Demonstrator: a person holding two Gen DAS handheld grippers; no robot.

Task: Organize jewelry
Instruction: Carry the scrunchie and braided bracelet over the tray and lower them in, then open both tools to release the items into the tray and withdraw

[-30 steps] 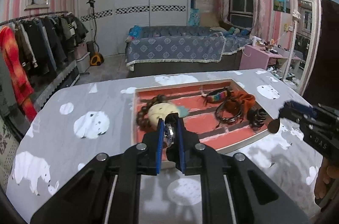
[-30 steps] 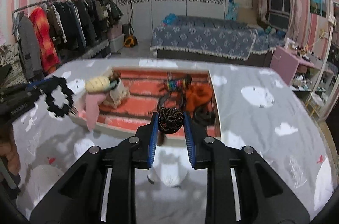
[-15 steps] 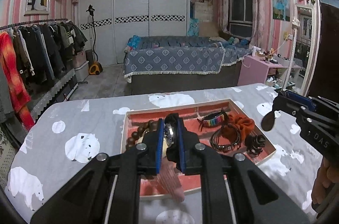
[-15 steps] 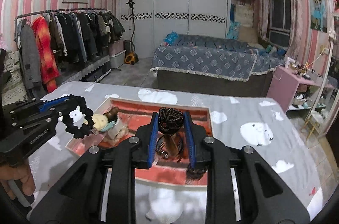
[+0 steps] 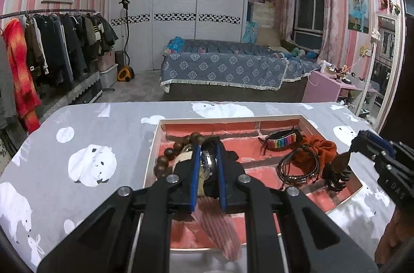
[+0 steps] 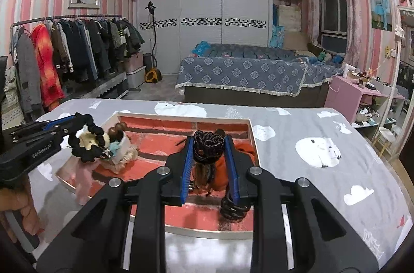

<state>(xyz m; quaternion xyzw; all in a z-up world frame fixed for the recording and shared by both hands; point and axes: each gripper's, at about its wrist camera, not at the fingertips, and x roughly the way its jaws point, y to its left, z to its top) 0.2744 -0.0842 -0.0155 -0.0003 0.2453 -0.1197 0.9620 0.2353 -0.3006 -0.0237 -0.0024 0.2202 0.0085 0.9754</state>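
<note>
A white-rimmed tray (image 5: 233,119) with a red brick-pattern floor lies on the grey bear-print table. My left gripper (image 5: 208,164) is shut on a black scrunchie band with a metal charm (image 5: 207,163), held above the tray's left part; it also shows in the right wrist view (image 6: 85,141). My right gripper (image 6: 208,143) is shut on a dark braided bracelet (image 6: 208,145) above the tray's right part (image 6: 252,138). In the tray lie a wooden bead bracelet (image 5: 170,154), a rainbow bracelet (image 5: 280,142), an orange scrunchie (image 5: 323,147) and dark cord bracelets (image 5: 297,167).
A pink tassel (image 5: 220,229) hangs over the tray's near edge. A black spiral hair tie (image 6: 234,208) lies at the tray's front right. The table (image 5: 90,133) extends left and right of the tray. A bed (image 5: 227,71) and clothes rack (image 5: 51,48) stand beyond.
Both grippers have risen and drawn back over the tray, each still holding its item. The tray now appears lower and nearer in both views.
</note>
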